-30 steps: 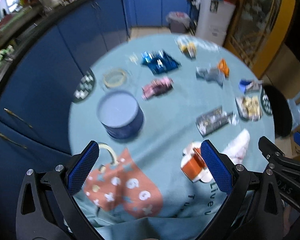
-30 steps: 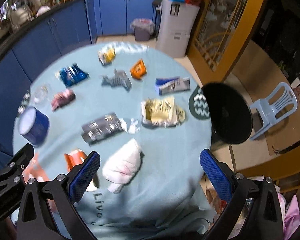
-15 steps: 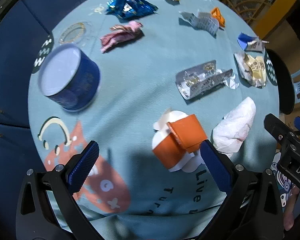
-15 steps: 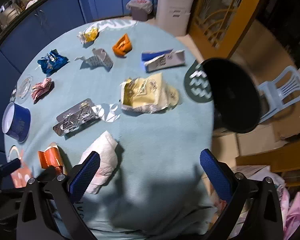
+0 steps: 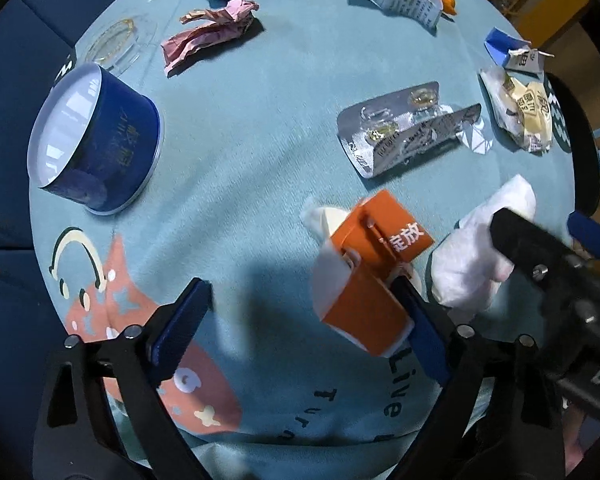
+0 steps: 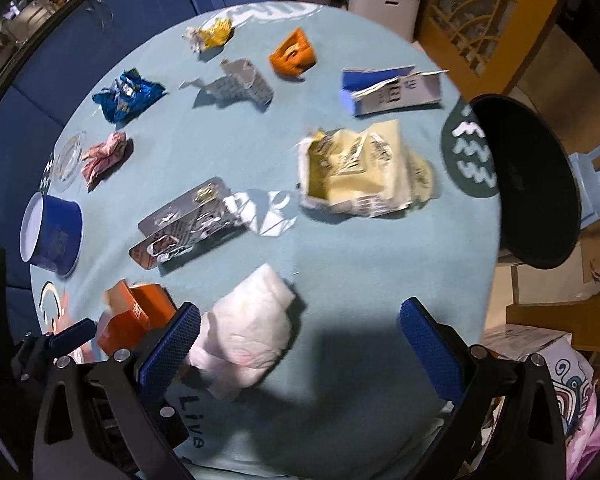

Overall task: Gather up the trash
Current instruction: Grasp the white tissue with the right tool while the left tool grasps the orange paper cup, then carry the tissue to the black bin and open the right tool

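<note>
A crumpled orange and white carton [image 5: 374, 280] lies on the teal tablecloth [image 5: 240, 152]. My left gripper [image 5: 300, 328] points straight down over it. Its jaws are closing; the carton sits between them against the right finger [image 5: 422, 334], and the left finger stands well apart. A crumpled white tissue [image 6: 252, 332] lies just to the right of the carton. My right gripper [image 6: 300, 344] hangs open above the tissue, which lies by its left finger [image 6: 172, 344]. The orange carton [image 6: 134, 316] also shows in the right wrist view.
Spread over the round table are a blue tin [image 5: 96, 140], a glass dish [image 5: 116, 44], a pink wrapper [image 5: 208, 36], a blister pack [image 5: 404, 128], a yellow bag [image 6: 360, 172] and a blue and white carton [image 6: 392, 90]. A black round bin [image 6: 532, 180] stands at the table's right edge.
Both grippers have sunk towards the table. The left one came down around the orange carton and its jaws have narrowed a little. The right one now hangs over the white tissue.
</note>
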Motion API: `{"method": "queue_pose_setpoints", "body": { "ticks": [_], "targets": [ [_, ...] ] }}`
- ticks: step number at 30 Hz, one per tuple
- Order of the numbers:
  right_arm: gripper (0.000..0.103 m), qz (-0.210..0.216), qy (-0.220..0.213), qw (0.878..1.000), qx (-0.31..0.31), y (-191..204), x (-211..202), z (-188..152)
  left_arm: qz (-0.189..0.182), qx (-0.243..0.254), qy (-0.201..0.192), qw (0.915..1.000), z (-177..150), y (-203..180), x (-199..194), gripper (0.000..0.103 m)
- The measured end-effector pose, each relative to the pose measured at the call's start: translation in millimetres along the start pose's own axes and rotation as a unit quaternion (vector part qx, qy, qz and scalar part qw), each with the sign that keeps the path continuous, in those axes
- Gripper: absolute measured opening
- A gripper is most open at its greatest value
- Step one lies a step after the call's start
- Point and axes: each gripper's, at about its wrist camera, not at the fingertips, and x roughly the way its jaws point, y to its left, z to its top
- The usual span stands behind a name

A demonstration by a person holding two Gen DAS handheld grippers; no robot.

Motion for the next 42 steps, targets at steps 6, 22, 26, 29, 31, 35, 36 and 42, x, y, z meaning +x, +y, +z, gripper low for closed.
{"method": "queue_pose_setpoints", "body": {
  "ticks": [6, 22, 26, 29, 31, 35, 36, 42],
  "targets": [
    [0.062, 0.005, 0.027, 1.000, 0.002, 5, 12, 0, -0.010, -0.009, -0.019, 0.9997, 9, 10, -7, 0.066],
    [0.015, 0.034, 0.019, 0.999, -0.007, 22, 9, -1, -0.058, -0.057, -0.063, 0.9948, 18, 57, -26, 0.016],
    [0.015, 0.030, -0.010, 0.999, -0.010, 20, -5, -3, -0.051, -0.054, -0.096, 0.9926, 9, 60, -50, 0.015],
    [0.015, 0.026, -0.033, 0.999, -0.011, 21, -16, -1, -0.041, -0.048, -0.120, 0.9908, 1, 50, -69, 0.015],
    [0.015, 0.024, -0.047, 0.999, -0.010, 19, -24, 0, -0.033, -0.042, -0.136, 0.9892, -2, 44, -78, 0.015],
    [0.015, 0.023, -0.060, 0.998, -0.004, 13, -33, 2, -0.024, -0.030, -0.164, 0.9858, 13, 24, -85, 0.015],
    [0.015, 0.022, -0.064, 0.998, -0.002, 11, -35, 3, -0.021, -0.026, -0.170, 0.9848, 13, 24, -90, 0.015],
    [0.015, 0.020, -0.083, 0.996, 0.007, -2, -47, 8, -0.014, -0.013, -0.192, 0.9813, 27, 5, -100, 0.015]
  ]
}}
